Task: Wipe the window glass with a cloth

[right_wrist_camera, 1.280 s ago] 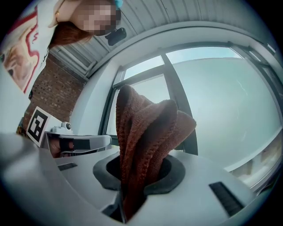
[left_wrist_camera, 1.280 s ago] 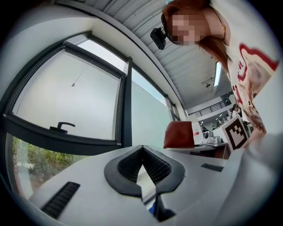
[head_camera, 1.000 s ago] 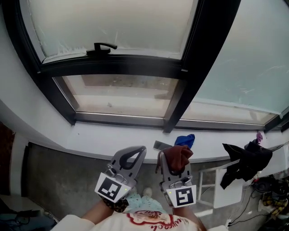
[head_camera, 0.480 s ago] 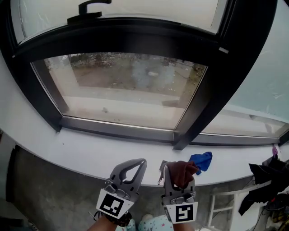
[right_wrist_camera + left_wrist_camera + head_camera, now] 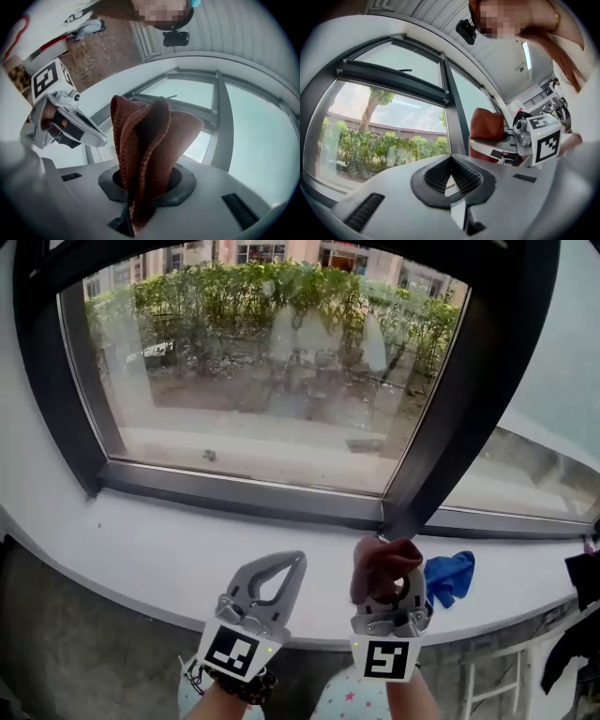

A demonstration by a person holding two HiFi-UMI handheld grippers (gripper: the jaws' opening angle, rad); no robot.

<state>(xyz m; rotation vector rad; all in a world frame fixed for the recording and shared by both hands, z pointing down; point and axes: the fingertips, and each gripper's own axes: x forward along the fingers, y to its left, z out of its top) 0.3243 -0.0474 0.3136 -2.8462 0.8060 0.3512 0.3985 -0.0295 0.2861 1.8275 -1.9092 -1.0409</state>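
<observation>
Head view: person stands at a window, both grippers low in the frame over the white sill (image 5: 131, 545).

Left gripper (image 5: 294, 562), lower centre-left: jaws closed tip to tip, nothing between them; its own view shows only a small gap of light behind the meeting tips. It is held above the sill, not touching the glass.

Right gripper (image 5: 389, 589), lower centre-right, just beside the left one: jaws clamped on a rust-brown cloth (image 5: 382, 561). The cloth is bunched in upright folds that stand out past the jaw tips; the right gripper view shows the folds (image 5: 146, 140) pinched at the base. Cloth is apart from the pane.

Window glass (image 5: 272, 371) fills the upper half of the frame; green shrubs (image 5: 281, 296) show through it. Dark window frame (image 5: 473, 399) runs diagonally at upper right, with a second pane beyond.

Blue cloth (image 5: 450, 576) lies crumpled on the sill, right of the right gripper.
</observation>
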